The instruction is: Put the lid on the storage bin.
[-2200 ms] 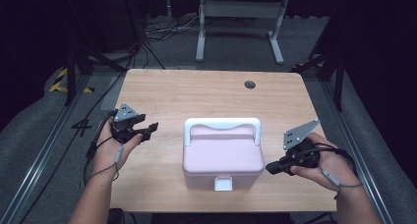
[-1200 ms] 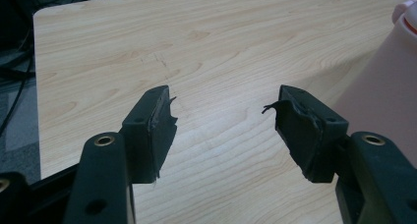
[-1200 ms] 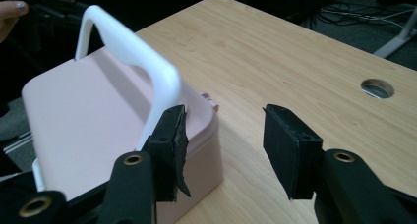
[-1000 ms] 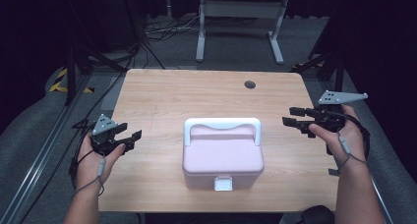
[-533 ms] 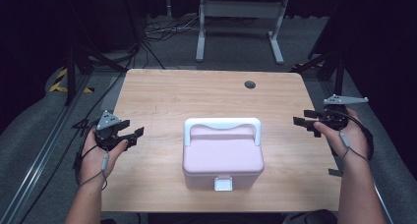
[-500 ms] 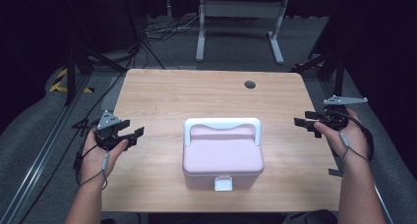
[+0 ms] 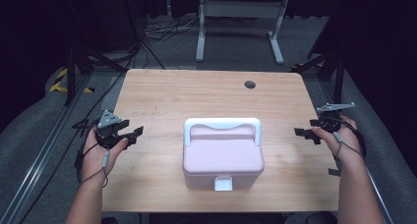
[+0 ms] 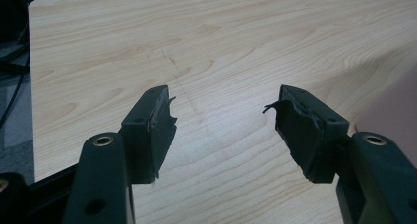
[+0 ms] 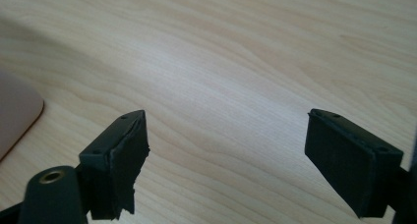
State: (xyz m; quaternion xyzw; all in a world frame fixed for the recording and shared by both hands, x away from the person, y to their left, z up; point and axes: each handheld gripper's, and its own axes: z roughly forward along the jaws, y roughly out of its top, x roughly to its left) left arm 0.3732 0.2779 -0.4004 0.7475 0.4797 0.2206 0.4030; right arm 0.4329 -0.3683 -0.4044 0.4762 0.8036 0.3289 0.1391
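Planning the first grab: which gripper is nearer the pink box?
Right, narrowly. The right gripper hovers off the pink box right side; the left gripper sits slightly farther off its left.

The pale wooden table (image 7: 211, 94) is evenly lit from overhead, while its surroundings from nine to three o'clock lie dark. Both gripper views look soft, with a pale sheen on the wood grain.

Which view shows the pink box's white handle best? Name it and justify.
The high view: the whole pink box sits mid-table, its white handle lying across the lid's far edge and its white latch at the front. The left gripper view catches a pink blur at its right edge, the right gripper view a rounded pink corner.
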